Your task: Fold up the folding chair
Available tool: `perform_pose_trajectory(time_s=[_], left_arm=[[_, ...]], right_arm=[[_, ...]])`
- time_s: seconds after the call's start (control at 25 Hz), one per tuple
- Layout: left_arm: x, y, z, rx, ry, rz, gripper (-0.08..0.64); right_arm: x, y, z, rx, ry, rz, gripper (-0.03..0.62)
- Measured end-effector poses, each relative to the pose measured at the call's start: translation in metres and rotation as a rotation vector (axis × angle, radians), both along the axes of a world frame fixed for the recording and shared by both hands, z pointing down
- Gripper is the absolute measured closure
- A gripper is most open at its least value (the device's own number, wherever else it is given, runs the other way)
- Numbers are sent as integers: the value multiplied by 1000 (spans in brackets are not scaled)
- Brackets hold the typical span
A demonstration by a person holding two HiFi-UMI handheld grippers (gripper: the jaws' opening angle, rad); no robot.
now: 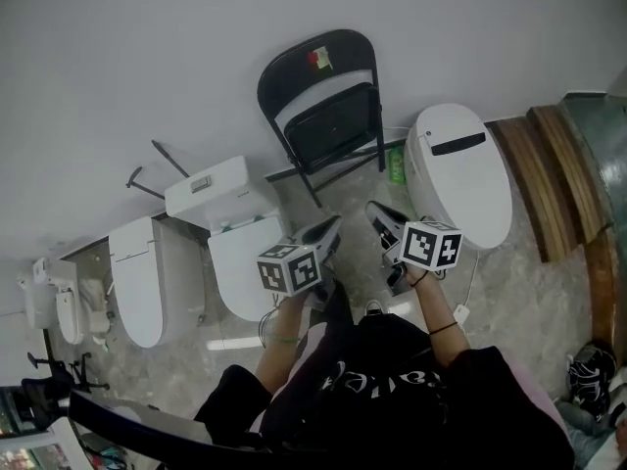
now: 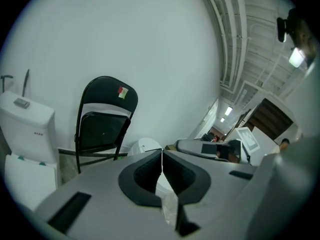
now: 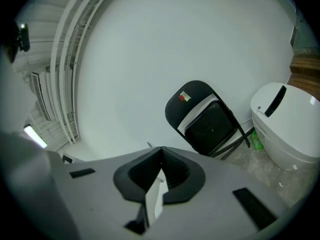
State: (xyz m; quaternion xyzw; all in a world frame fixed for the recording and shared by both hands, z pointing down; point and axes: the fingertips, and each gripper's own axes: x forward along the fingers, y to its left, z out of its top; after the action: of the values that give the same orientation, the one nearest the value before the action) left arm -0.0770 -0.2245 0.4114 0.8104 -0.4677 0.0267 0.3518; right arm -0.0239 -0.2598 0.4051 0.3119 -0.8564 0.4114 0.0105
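1. White wall (image 1: 147, 57) closes off the space ahead of both grippers. It is plain and bare above a pale, stone-patterned floor (image 1: 509, 292).
2. Both tools are empty. The left gripper (image 1: 328, 231) has its jaws pressed together on nothing, and so does the right gripper (image 1: 380, 218). They are side by side, pointing at the wall.
3. Straight ahead of the pair and well apart from them, the folding chair (image 1: 323, 106) leans on the wall. Its seat is tipped up against the back, so it looks folded or nearly so.
4. Risk: a leaning chair on a smooth floor could slide out at the feet and drop if either gripper nudges it.
5. Risk: the closed jaws cannot take the frame. Pushing with them instead of opening first would probably shove the chair sideways.
6. Risk: space is tight. A lidded toilet (image 1: 460, 169) stands just ahead and right of the right gripper, and a green bottle (image 1: 397, 164) sits by the chair's near leg. A swinging chair could strike either one.
7. Left of the left gripper stands a toilet with a cistern (image 1: 211, 189), and another toilet (image 1: 137, 277) stands further left.
8. Far right of the right gripper lie stepped wooden boards (image 1: 549, 174).
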Motion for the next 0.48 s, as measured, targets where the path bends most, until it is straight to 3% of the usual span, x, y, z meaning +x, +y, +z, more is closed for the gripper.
perform_pose_trajectory(time_s=[0.2,0.48], left_arm=[[21,59,14,-54,-6,-37,552],[11,101,11,-53,-2,-74,552]], right_arm=[[16,46,17,-51,-24,-40,578],[0,85,21,-70,-28,-78,578]])
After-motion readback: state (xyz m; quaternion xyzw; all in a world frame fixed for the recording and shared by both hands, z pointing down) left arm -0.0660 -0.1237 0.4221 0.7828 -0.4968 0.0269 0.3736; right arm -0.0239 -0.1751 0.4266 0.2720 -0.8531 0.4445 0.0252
